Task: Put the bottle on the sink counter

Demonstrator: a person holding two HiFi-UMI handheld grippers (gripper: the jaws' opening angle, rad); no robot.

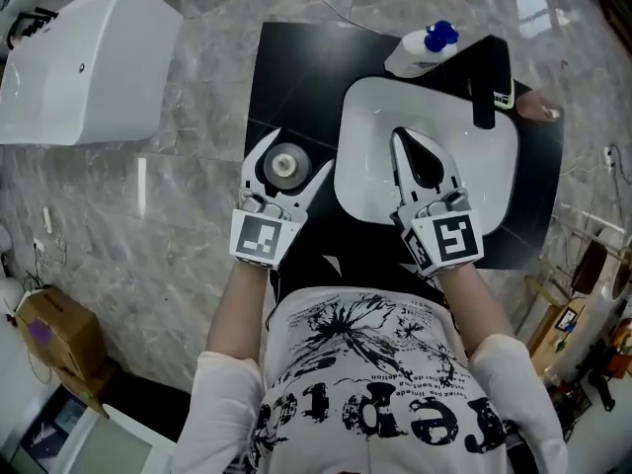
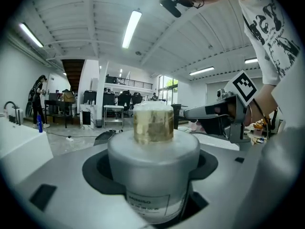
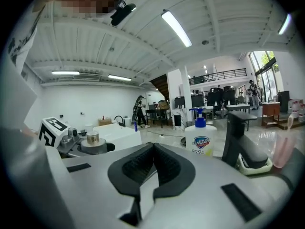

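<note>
The bottle (image 1: 286,164) is a short frosted grey jar with a gold cap and a white label. My left gripper (image 1: 288,156) is shut on it and holds it upright over the black sink counter (image 1: 296,67), just left of the white basin (image 1: 365,107). In the left gripper view the bottle (image 2: 152,151) fills the space between the dark pads (image 2: 95,168). Whether its base touches the counter is hidden. My right gripper (image 1: 410,146) is over the basin, shut and empty, its ribbed pads (image 3: 138,163) pressed together. The right gripper view shows the bottle (image 3: 93,140) at its left.
A white soap pump bottle with a blue top (image 1: 423,52) stands at the counter's far edge, and a black faucet (image 1: 481,102) rises behind the basin. A white box-like unit (image 1: 84,62) sits on the marble floor to the left. A cardboard box (image 1: 54,334) lies at lower left.
</note>
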